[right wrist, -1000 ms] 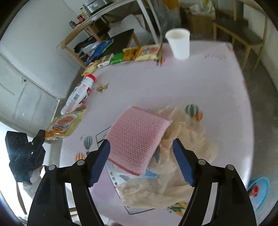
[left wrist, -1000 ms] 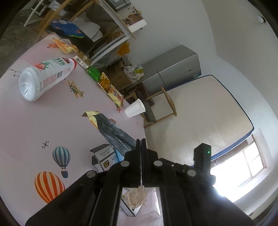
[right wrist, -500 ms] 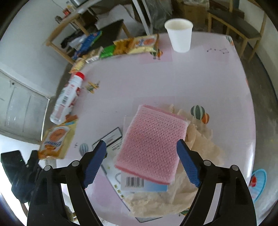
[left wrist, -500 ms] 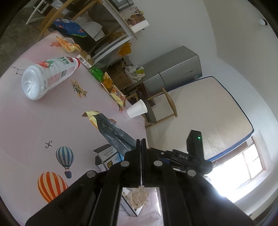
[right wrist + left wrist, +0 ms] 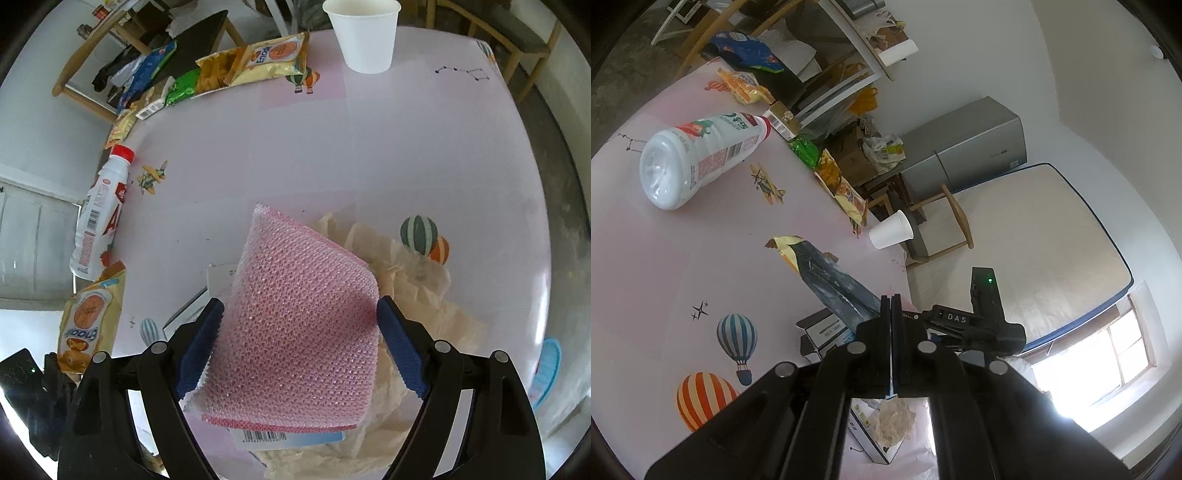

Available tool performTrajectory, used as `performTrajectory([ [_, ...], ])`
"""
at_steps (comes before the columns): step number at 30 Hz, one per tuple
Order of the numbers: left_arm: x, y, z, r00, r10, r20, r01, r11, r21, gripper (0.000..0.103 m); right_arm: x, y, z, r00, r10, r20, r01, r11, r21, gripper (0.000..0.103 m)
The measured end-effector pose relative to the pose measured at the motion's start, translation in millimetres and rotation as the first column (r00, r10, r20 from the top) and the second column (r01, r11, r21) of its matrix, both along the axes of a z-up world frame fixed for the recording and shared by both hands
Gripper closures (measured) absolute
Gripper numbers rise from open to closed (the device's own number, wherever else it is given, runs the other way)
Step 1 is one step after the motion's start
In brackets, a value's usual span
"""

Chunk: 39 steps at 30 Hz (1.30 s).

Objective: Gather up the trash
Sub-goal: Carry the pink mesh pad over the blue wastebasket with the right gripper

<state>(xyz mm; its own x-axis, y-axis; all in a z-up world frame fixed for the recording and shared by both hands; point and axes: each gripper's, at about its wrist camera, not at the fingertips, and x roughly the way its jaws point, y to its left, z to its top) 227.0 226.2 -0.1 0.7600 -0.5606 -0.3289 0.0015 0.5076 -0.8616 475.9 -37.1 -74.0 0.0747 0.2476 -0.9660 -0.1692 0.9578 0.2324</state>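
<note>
1. Trash lay scattered over the pink desk (image 5: 369, 147): a pink mesh sponge pack (image 5: 299, 325) sat at lower centre of the right wrist frame, on crumpled paper (image 5: 417, 302).
2. The right gripper (image 5: 299, 343) had its blue pads on either side of the pack, apparently touching its edges; whether it was already squeezing could not be told. It was probably placed so to lift the pack off the pile.
3. The left gripper (image 5: 891, 321) was pressed together with nothing visibly between its fingers, held off the desk, likely kept clear.
4. A toppled bottle (image 5: 698, 155) lay at upper left of the left frame, a paper cup (image 5: 364, 33) stood at the top of the right frame, snack bags (image 5: 258, 62) beside it; all seemed still to be collected.
</note>
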Motion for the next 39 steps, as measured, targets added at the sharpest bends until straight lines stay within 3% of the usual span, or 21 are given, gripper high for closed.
performTrajectory([
  [5,-1.3,-0.1,-0.5,1.000,0.000,-0.003,0.000,1.000,-0.004,0.103,-1.2,-13.9,4.2,0.999,-0.035,0.015,0.034,0.999,0.025,0.046],
  [13,-3.9,-5.1,1.5,1.000,-0.004,0.000,0.004,1.000,-0.005,0.103,-9.6,-41.8,32.7,0.993,-0.074,0.090,0.068,0.995,0.069,0.069],
  [20,-7.9,-11.0,12.6,1.000,-0.008,0.020,0.008,1.000,0.001,0.103,-22.6,-58.3,74.7,0.974,-0.107,0.199,0.079,0.986,0.146,0.071],
  [24,-11.9,-17.3,22.4,0.999,-0.011,0.038,0.011,1.000,0.008,0.103,-37.6,-67.9,109.4,0.951,-0.123,0.284,0.052,0.968,0.245,0.071],
  [29,-18.4,-27.0,34.8,0.998,-0.025,0.059,0.024,1.000,0.015,0.103,-63.8,-81.1,143.4,0.926,-0.138,0.352,0.025,0.952,0.306,0.071],
  [39,-39.9,-68.0,61.2,0.987,-0.100,0.126,0.094,0.994,0.053,0.103,-135.6,-138.0,162.9,0.883,-0.192,0.429,0.043,0.942,0.334,0.071],
])
